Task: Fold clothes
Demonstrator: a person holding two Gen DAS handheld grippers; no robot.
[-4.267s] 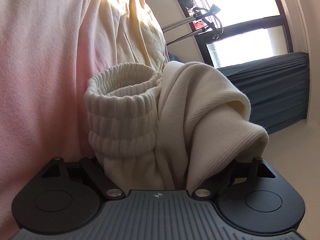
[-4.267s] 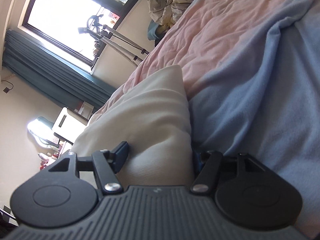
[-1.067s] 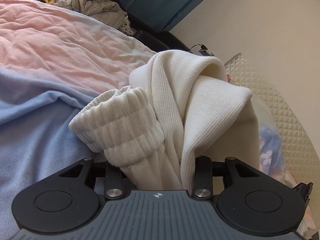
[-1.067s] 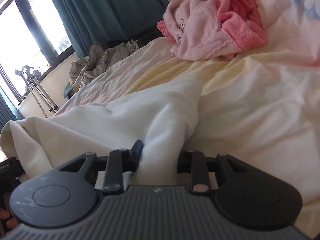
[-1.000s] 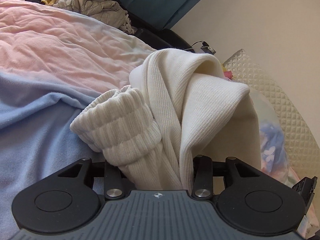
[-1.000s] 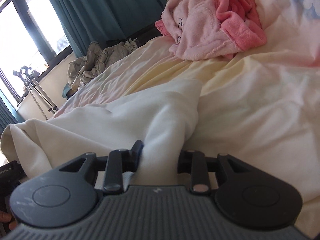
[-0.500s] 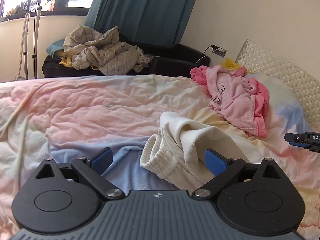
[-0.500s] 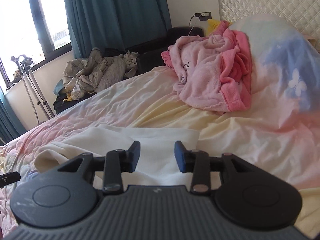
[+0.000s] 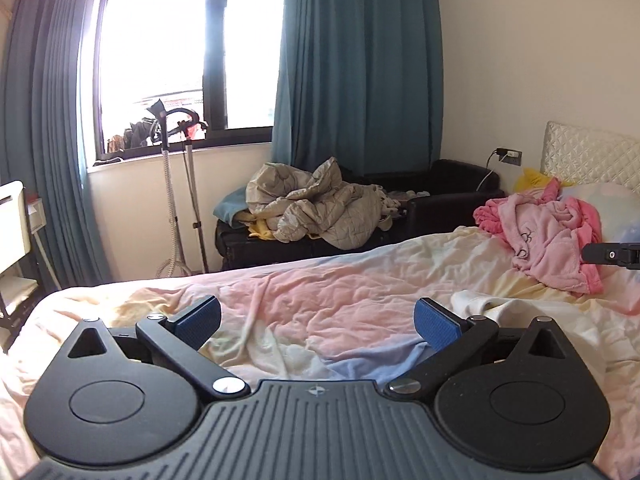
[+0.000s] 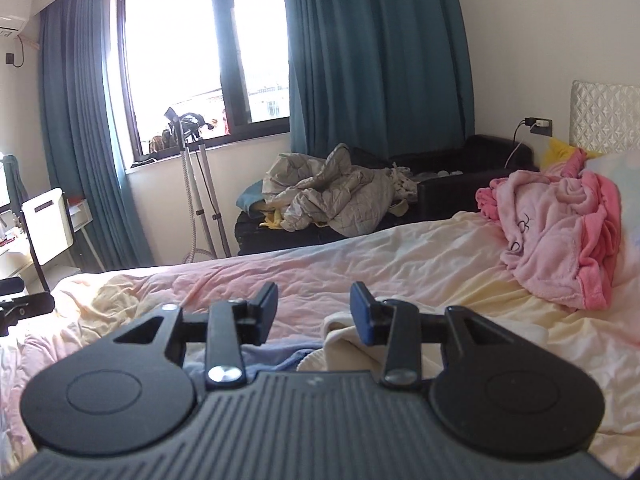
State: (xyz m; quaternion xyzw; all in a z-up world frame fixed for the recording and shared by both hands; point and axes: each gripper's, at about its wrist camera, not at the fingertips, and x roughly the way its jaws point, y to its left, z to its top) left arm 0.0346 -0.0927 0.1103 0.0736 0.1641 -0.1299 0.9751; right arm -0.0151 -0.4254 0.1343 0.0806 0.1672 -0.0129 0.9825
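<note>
The cream garment (image 10: pixel 340 340) lies on the bed (image 9: pixel 340 308), low and near in the right wrist view, partly hidden behind my right claw's body; in the left wrist view only a cream edge (image 9: pixel 486 308) shows just beyond the right finger. Neither claw touches it.

The bed carries a wrinkled pastel cover in pink, yellow and blue. At its far right, a pink fleece garment (image 10: pixel 560 236) is heaped against the pillow (image 9: pixel 612 204). Beyond the bed, a crumpled grey quilt (image 9: pixel 316 208) rests on dark furniture under the window (image 9: pixel 180 60), flanked by teal curtains (image 10: pixel 372 60).

My left claw (image 9: pixel 318 322) holds its blue-padded fingers wide apart, with nothing between them. My right claw (image 10: pixel 314 312) holds its fingers parted by a narrower gap, also gripping nothing.
</note>
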